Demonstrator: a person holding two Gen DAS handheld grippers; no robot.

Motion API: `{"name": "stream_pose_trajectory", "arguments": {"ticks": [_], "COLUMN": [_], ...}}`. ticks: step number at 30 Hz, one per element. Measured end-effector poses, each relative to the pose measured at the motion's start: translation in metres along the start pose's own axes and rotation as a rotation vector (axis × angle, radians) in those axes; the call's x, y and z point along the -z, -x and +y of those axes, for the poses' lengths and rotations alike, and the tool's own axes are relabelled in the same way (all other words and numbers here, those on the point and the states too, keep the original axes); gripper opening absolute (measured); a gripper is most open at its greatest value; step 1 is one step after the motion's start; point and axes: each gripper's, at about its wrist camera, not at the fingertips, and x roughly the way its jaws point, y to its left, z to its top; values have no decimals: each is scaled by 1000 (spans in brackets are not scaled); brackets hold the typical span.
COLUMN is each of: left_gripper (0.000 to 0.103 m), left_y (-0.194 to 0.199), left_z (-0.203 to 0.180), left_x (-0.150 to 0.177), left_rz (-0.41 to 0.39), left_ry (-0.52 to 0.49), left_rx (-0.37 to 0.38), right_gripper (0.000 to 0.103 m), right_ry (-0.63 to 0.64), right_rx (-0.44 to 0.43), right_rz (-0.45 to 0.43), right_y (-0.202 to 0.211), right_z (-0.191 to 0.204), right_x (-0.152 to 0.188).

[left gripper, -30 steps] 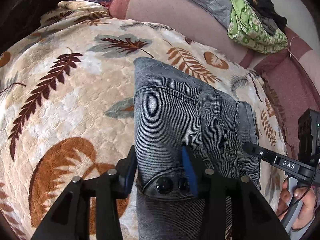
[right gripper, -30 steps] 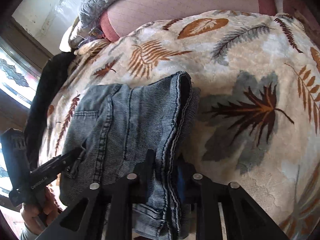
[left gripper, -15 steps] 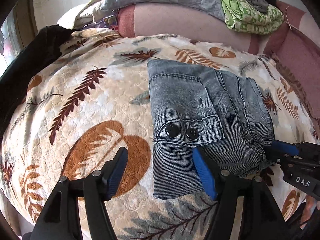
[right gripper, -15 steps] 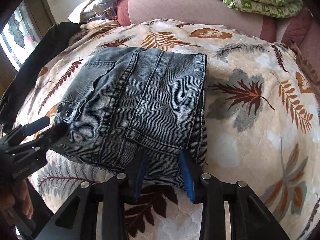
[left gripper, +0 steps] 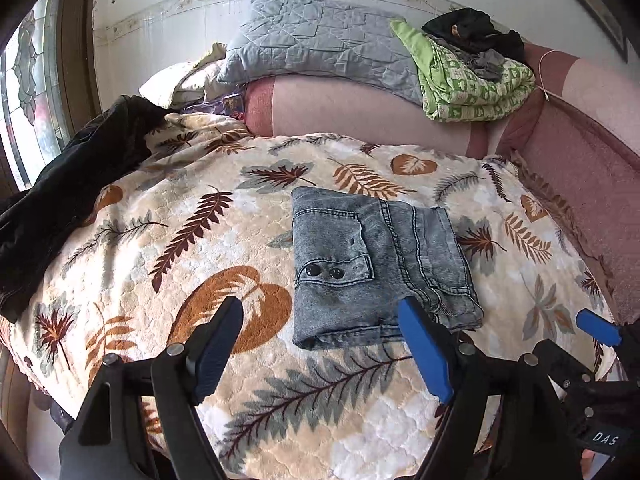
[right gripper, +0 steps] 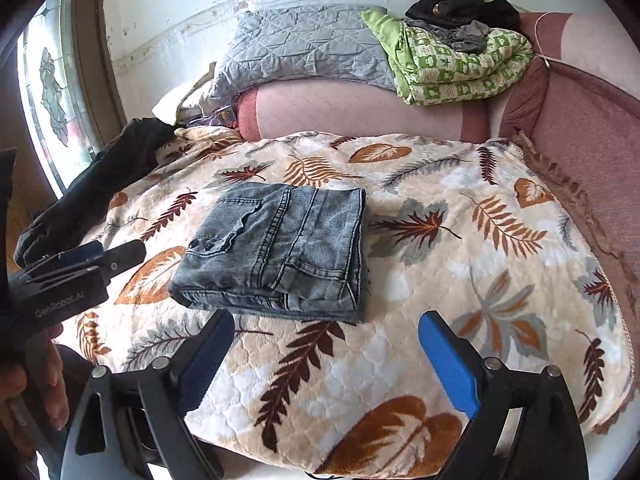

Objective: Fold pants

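At the far left a black garment (left gripper: pixel 68 192) is draped over the edge of the bed, beside a window with patterned glass (right gripper: pixel 52 92). Next comes my left claw (left gripper: pixel 320 354): its jaws are spreading apart and hold nothing, with only the leaf-print blanket (left gripper: pixel 168 240) showing between the blue pads. From my right-hand camera that same claw pokes in at the left edge, with the fingers of my hand (right gripper: pixel 48 376) wrapped around its handle.

The pants (left gripper: pixel 376 268) lie in the middle of the blanket, folded into a thick, roughly square grey denim bundle. A pocket flap with two dark snaps faces up on its left half, and the stacked fold edges face me. The bundle sits just beyond my left claw's right pad, and neither claw touches it.

Behind it, along the wall, a grey quilted cover (left gripper: pixel 320 40) rests on a pink bolster (left gripper: pixel 360 112), and further right a folded green patterned blanket (right gripper: pixel 452 68) carries a small heap of dark clothes (right gripper: pixel 460 8).

My right claw (right gripper: pixel 326 354) hangs over the near part of the blanket, its jaws swinging wide and empty, the pants lying just past its left pad.
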Motion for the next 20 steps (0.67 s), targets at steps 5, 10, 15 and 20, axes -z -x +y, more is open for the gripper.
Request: {"name": "stream_pose_trajectory", "arguments": {"ticks": [5, 10, 15, 20], "left_gripper": [82, 87, 100, 101], "left_y": [21, 36, 44, 38], "left_z": [-7, -10, -13, -14], "left_x": [15, 13, 7, 2], "left_rz": [-21, -26, -54, -46], "left_ry": [-9, -7, -15, -12], "left_rx": [12, 39, 75, 85], "right_gripper": [96, 98, 98, 98], "right_ry": [39, 68, 79, 79], "right_rx": [48, 57, 65, 65], "right_rz": [-16, -43, -52, -54], "right_y": [15, 27, 32, 35], "right_z": [6, 8, 7, 4], "right_x": [11, 10, 7, 6]}}
